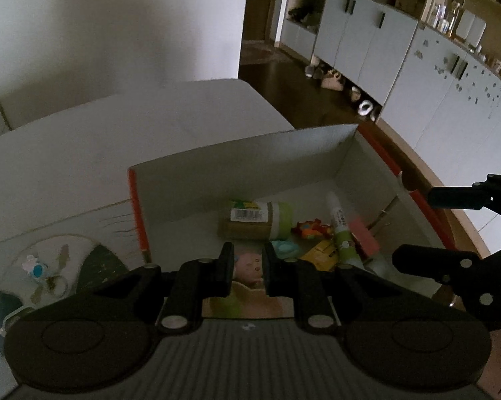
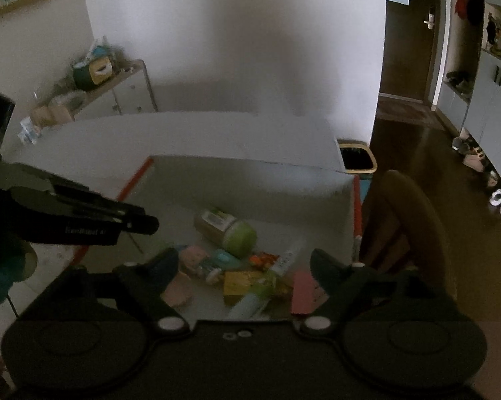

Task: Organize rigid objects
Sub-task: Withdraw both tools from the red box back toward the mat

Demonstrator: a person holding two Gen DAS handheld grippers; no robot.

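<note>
mostly the small things already lie in the open cardboard box (image 1: 317, 153), filling the lower middle of both views. the left gripper (image 1: 247, 266) sits at the bottom centre of its frame, its jaws drawn nearly together and holding nothing; a pink figure (image 1: 249, 266) shows in the narrow gap, but it lies below in the box. the right gripper (image 2: 244, 266) stands wide apart and empty above the pile. the jar (image 1: 257, 221) with the green lid looks stiff, light and smooth, likely to roll, so i would take it across its body. the glue stick (image 1: 338, 223) is slim and hard; pinch it mid-length. the pink block (image 1: 363, 236) has flat faces and should grip easily. none looks fragile.
</note>
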